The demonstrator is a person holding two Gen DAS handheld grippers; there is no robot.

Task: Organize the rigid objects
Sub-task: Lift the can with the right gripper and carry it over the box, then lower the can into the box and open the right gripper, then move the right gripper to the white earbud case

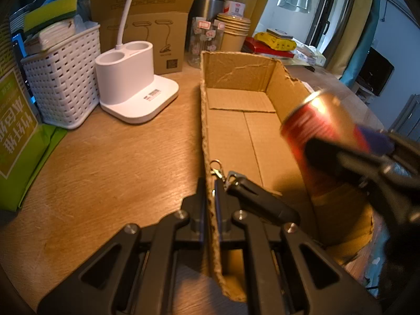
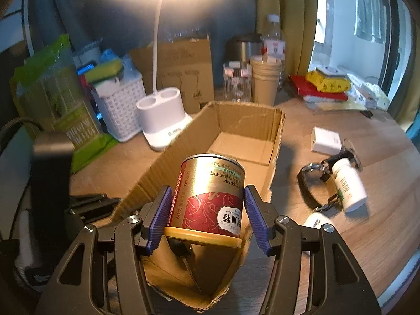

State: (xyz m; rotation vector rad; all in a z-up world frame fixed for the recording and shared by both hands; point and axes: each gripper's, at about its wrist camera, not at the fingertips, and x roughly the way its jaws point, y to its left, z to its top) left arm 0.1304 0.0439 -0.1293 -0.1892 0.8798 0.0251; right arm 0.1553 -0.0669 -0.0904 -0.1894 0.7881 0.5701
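Above the cardboard box, the right gripper clamps a tilted can, long axis pointing away; the left gripper pinches the box wall.

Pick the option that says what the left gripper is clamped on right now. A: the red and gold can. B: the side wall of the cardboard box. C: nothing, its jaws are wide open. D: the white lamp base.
B: in the left wrist view the left gripper is shut with the cardboard box wall pinched between its fingers, while the red and gold can sits in the right gripper.
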